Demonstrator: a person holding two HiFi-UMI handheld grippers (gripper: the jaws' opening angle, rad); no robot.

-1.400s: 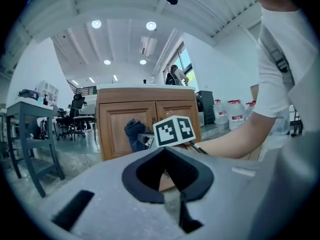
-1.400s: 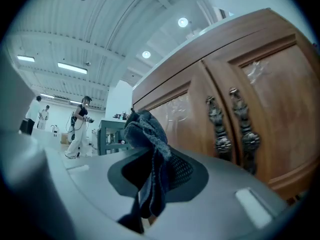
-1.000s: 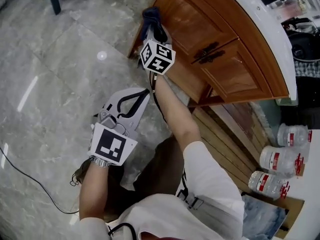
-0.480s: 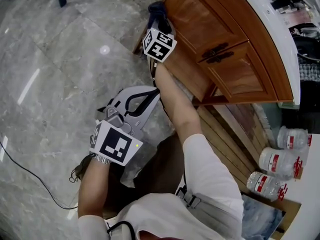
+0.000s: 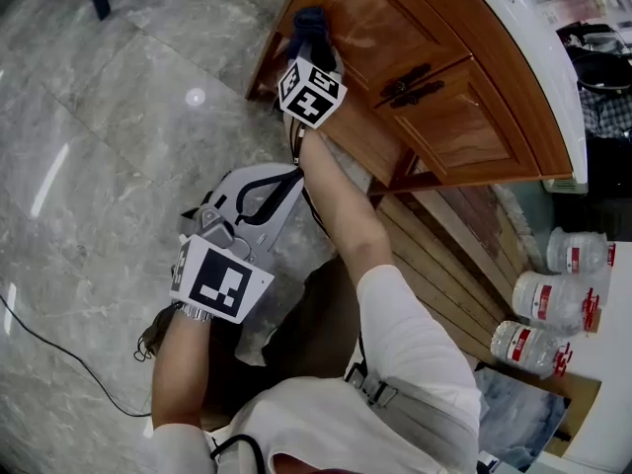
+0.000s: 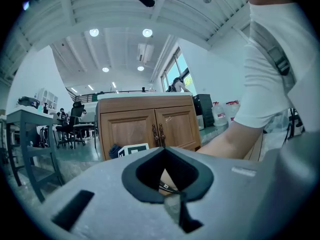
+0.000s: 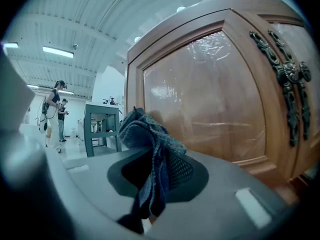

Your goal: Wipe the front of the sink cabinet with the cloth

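Two handheld grippers, seen from above over a grey marble floor [image 5: 99, 166]. Right gripper [image 5: 314, 42] stretched out to the wooden sink cabinet [image 5: 444, 141], jaws clamped tight on a dark blue cloth [image 5: 310, 20]. Cloth bunched into a wad, poking out past the jaw tips and trailing down between them, held at the outer frame of the left door [image 7: 200, 94]. Close against the wood, though actual contact hard to confirm. Ornate dark handles [image 7: 290, 84] further right, at the meeting of the two doors. Glossy door panel, catching reflections.

Left gripper [image 5: 281, 188] lower and nearer the body, well apart from the cabinet, jaws closed together with nothing between them. Several water bottles [image 5: 548, 304] off to the right, beside the cabinet.

Cloth probably soft, light and floppy, with a nubbly woven texture. No danger of breakage, but likely to slip free or fold over if pinched only by an edge. Best gripped through the thick middle of the bundle, as here, leaving a padded wad ahead of the tips to keep the hard jaws off the shiny finish.
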